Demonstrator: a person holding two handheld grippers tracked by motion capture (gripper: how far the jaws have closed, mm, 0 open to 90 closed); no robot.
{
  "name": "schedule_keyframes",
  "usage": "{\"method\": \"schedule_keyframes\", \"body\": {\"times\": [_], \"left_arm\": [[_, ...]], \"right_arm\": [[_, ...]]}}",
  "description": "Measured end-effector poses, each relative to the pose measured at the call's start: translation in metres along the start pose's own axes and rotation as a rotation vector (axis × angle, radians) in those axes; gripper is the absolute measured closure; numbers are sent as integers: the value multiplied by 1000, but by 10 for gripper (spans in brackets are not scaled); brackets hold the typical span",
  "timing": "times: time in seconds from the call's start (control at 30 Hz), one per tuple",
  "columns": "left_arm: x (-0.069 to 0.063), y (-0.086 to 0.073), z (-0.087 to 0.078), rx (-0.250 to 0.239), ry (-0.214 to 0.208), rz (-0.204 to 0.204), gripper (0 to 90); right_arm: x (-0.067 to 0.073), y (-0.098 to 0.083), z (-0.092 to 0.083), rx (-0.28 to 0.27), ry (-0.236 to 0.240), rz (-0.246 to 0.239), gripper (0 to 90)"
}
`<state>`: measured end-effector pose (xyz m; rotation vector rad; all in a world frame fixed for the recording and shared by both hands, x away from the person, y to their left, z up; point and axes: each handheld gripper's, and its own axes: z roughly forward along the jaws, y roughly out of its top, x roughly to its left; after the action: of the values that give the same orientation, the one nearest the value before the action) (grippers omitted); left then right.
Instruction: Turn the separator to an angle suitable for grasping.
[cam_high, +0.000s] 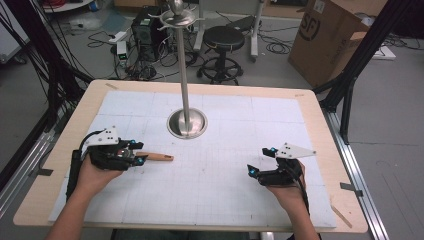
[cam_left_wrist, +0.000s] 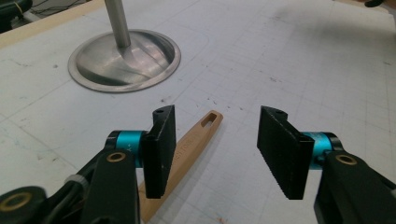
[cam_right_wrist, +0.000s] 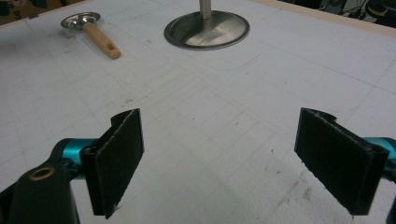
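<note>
- Spoon (cam_high: 155, 157) at left of the high view lies on the mat, its bowl hidden under the left gripper (cam_high: 136, 152).
- Left jaws parted, released; handle lies beneath them.
- Right gripper (cam_high: 260, 160), lower right, gapes wide, holding nothing.

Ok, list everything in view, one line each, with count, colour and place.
Spoon: one, steel bowl with light wooden handle, lying on the mat near the left tongs.
Stand: one, silver pole on a round base, middle of the mat toward the far side.
Mat: one, white with a grid, covering the table.
Table: one, pale wood.
Stool: one, black, on the floor beyond.
Cardboard box: one, brown, far right on the floor.
Left tongs: black, open over the spoon's handle.
Right tongs: black, open above bare mat.
</note>
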<state>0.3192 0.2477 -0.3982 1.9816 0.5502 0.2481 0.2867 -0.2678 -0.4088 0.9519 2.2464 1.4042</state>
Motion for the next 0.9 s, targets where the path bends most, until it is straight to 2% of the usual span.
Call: {"method": "schedule_keyframes", "body": {"times": [0.2, 0.5, 0.63, 0.9], "left_arm": [[6, -3, -17, -36, -11, -15, 401], [9, 2, -32, -51, -6, 10, 292], [9, 6, -33, -31, 7, 25, 211], [11, 8, -28, 4, 32, 56, 173]], "right_arm": [[0, 0, 0, 1, 1, 6, 144], [1, -1, 1, 8, 4, 3, 144], [1, -3, 1, 10, 4, 3, 144], [-1, -8, -3, 10, -1, 12, 144]]}}
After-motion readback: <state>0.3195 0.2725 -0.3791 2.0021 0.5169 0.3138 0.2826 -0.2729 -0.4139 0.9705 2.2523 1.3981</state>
